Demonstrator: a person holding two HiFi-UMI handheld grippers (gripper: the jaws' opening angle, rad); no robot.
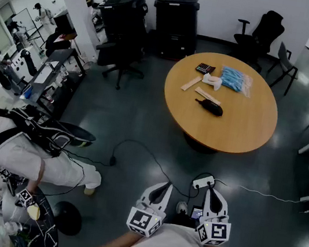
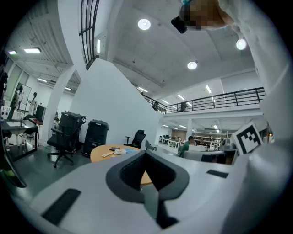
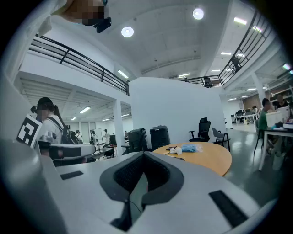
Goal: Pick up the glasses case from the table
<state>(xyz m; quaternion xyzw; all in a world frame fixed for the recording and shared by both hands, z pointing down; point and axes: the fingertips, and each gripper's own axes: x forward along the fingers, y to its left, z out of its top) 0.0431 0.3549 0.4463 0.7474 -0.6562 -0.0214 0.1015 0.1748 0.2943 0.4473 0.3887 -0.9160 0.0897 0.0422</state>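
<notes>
The glasses case point(image 1: 209, 106) is a black oblong lying near the middle of the round wooden table point(image 1: 241, 129), far ahead of me across the floor. Both grippers are held close to my body at the bottom of the head view, well short of the table. My left gripper point(image 1: 160, 189) has its jaws together with nothing between them. My right gripper point(image 1: 213, 194) also looks shut and empty. In the left gripper view the table point(image 2: 103, 153) shows small and distant beyond the closed jaws point(image 2: 145, 154). In the right gripper view the table point(image 3: 206, 157) sits past the jaws point(image 3: 144, 156).
On the table lie a calculator point(image 1: 205, 68), a blue packet point(image 1: 234, 79), white cloth point(image 1: 211, 81) and wooden sticks point(image 1: 191, 84). Two black bins point(image 1: 175, 18) and office chairs point(image 1: 262, 32) stand behind. A person point(image 1: 26, 154) sits at left. A power strip point(image 1: 203, 182) and cable lie on the floor.
</notes>
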